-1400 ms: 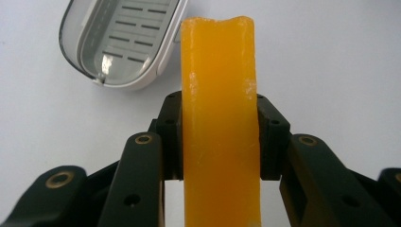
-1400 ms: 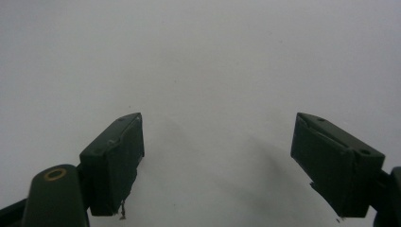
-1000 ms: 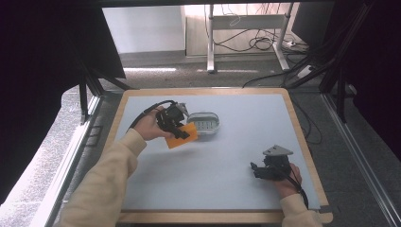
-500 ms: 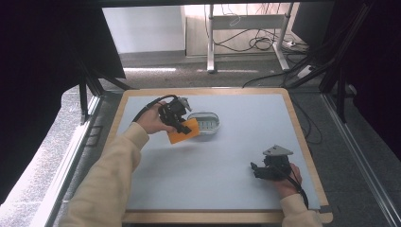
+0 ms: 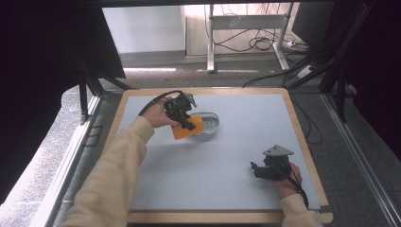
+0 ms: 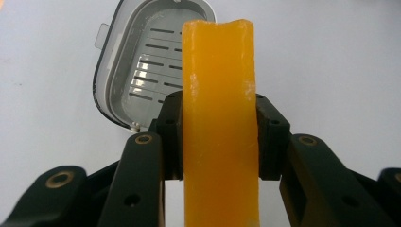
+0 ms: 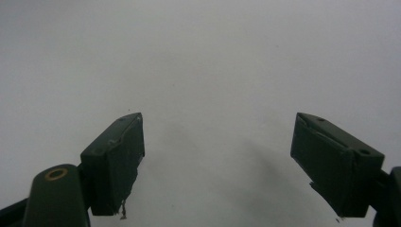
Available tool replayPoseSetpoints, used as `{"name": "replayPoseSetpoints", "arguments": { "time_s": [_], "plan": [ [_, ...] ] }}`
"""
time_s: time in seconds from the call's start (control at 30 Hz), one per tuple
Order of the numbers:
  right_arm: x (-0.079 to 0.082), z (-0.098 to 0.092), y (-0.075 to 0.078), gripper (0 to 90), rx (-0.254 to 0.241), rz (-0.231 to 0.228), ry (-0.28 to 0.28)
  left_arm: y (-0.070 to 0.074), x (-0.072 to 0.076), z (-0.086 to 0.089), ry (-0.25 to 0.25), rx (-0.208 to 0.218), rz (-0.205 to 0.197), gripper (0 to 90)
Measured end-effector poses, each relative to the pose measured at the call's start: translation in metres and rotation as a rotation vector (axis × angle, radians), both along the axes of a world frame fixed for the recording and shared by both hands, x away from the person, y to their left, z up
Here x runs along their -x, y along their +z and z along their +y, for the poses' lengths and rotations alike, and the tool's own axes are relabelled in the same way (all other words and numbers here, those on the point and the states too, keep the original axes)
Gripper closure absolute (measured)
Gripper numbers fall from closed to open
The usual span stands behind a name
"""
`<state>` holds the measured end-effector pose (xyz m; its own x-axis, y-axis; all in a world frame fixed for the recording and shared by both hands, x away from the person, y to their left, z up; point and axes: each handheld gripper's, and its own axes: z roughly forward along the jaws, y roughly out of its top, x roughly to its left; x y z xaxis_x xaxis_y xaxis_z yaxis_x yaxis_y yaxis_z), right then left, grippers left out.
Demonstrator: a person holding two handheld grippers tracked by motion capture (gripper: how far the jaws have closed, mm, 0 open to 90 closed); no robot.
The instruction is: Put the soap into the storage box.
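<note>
While the left gripper [image 5: 185,122] clamps an orange sponge [image 5: 187,128], the right gripper [image 5: 259,170] sits wide open and empty.

Toward the left of the table [image 5: 236,142], the left jaws press both flat sides of the sponge [image 6: 220,118], which stands up between them with its top edge past the fingertips. Just behind and beneath the sponge lies a grey slotted tray [image 6: 142,71] on the mat; in the high view the sponge overlaps the tray's [image 5: 210,123] near-left rim, though whether they touch cannot be told. Well apart, near the table's right front, the right gripper [image 7: 217,161] rests low over bare grey surface, its jaws spread far apart with nothing between them.
</note>
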<state>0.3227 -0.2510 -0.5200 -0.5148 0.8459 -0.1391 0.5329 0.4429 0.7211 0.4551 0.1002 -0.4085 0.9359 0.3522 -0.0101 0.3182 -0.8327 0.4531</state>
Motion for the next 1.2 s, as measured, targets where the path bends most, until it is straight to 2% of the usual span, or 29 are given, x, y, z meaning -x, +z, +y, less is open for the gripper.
{"name": "replayPoseSetpoints", "arguments": {
  "time_s": [0.4,0.63,0.83,1.2],
  "plan": [
    [0.000,-0.002,0.001,18.6,-0.002,-0.001,-0.007,0.000,-0.011,-0.006,-0.001,-0.008,0.002,62.4],
    [0.000,-0.001,0.000,18.7,0.001,0.001,-0.002,0.001,-0.016,-0.007,-0.003,0.014,0.006,62.4],
    [0.000,-0.001,0.000,18.6,-0.001,0.000,-0.004,0.003,-0.022,-0.013,-0.002,0.009,-0.002,62.4],
    [0.000,-0.002,0.000,18.6,-0.001,-0.001,-0.007,0.005,-0.035,-0.028,-0.038,0.017,-0.017,62.5]
  ]
}}
